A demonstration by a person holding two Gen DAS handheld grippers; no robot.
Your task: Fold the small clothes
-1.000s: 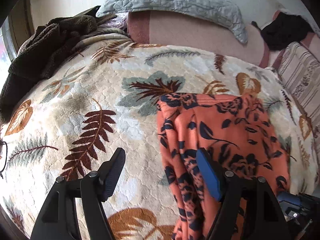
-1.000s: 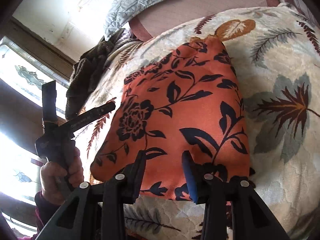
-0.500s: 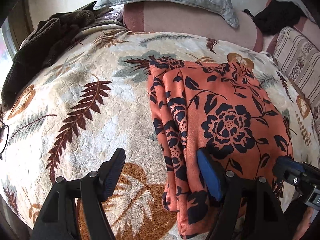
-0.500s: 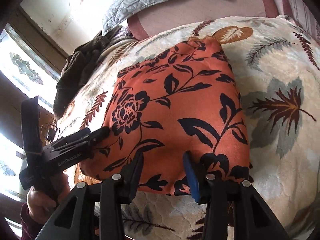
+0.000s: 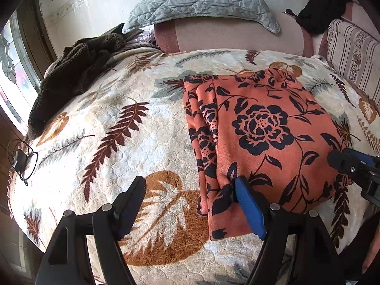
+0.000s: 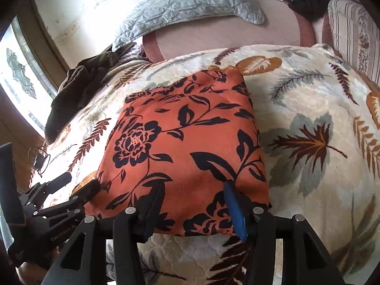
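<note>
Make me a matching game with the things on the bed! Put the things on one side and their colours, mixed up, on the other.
Things:
1. folded cloth
2. pillow
3. towel
4. blanket

Colours:
A. dark brown
B. cream with leaves
C. orange with dark flowers
D. pale grey

Pairs: 1-C, 2-D, 3-A, 4-B
</note>
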